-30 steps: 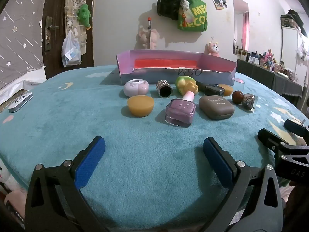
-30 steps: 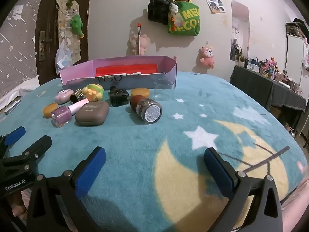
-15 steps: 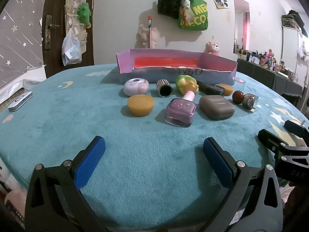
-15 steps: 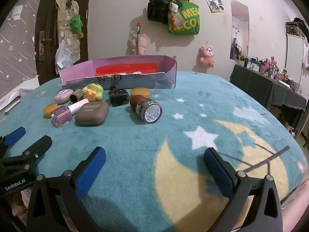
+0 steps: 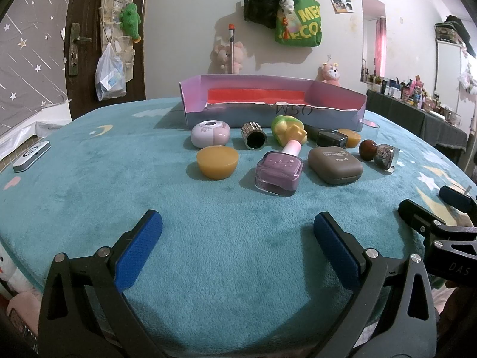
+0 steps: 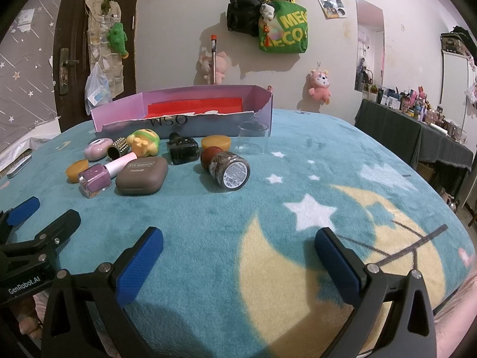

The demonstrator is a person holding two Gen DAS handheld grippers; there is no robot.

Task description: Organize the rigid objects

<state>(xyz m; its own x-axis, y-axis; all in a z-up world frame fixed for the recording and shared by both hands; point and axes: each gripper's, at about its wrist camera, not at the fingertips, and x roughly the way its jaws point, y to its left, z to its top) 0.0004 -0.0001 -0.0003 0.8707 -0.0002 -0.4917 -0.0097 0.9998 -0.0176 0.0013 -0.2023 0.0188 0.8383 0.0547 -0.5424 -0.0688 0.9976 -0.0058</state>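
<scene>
- Right now my left gripper (image 5: 238,226) hovers low in the frame over the teal blanket (image 5: 89,179), its blue fingers spread wide with nothing between them.
- My right gripper (image 6: 238,243) is just as wide and empty, at the bottom of its own view over the yellow moon print.
- Around the centre of the left view the small things lie in a cluster: an amber puck (image 5: 217,161), a purple nail polish bottle (image 5: 279,170) on its side, and a brown eyeshadow case (image 5: 335,164) just beside it.
- Behind them sit a pink round case (image 5: 210,133), a studded metal tube (image 5: 253,135) and a green-and-yellow toy (image 5: 289,128).
- Further up, the pink open box (image 5: 268,113) stands with a red lining, close behind the row.
- In the right view a glittery jar (image 6: 229,170) lies tipped near a clear glass (image 6: 252,136).
</scene>
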